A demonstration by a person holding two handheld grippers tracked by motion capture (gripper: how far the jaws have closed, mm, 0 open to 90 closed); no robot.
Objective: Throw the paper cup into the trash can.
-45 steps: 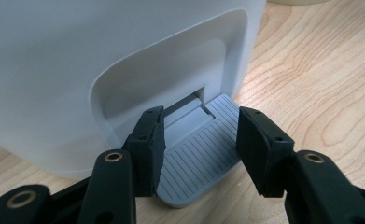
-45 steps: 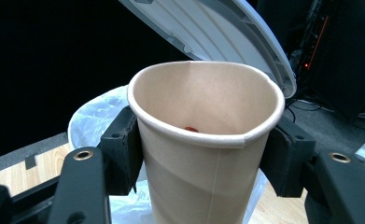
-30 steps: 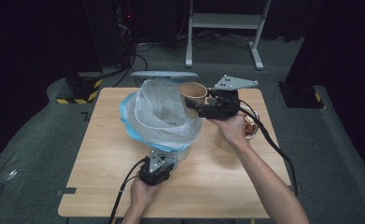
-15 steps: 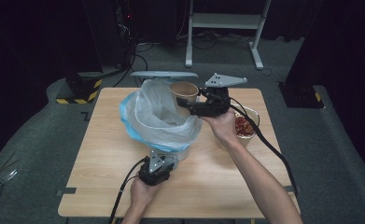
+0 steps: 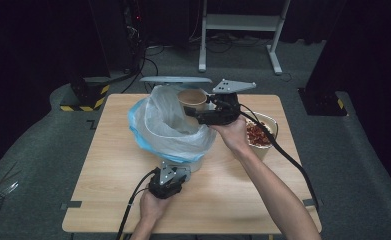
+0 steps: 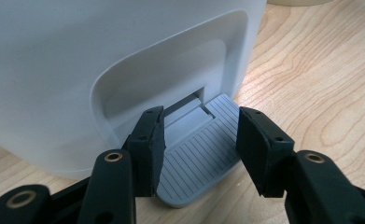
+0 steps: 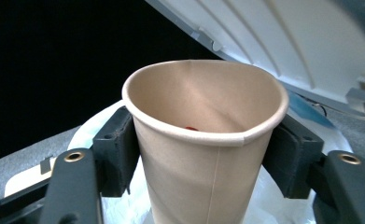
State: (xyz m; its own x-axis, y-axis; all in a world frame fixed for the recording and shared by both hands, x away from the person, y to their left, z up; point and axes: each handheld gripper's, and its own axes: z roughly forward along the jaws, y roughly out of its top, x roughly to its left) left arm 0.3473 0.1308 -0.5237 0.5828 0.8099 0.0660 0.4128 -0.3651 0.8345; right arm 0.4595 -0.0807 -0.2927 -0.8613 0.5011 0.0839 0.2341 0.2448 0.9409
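Paper cup [image 7: 208, 154], brown and upright, was the object in hand, though nearest the person the left gripper [image 5: 167, 181] sat low on the wooden table [image 5: 108, 200], its jaws set part-way apart on either side of the grey ribbed pedal [image 6: 194, 158] at the foot of the white bin [image 6: 77, 60], and I cannot tell whether the pads pressed it. Beyond it the bin's bag liner [image 5: 168, 127] stood puffed up. Farther on, the right gripper [image 5: 195, 115] carried the cup between its jaws above the liner's far edge; they had just been opening, pads beside the creased wall. Right of it stood a bowl [image 5: 263, 132] of red pieces.
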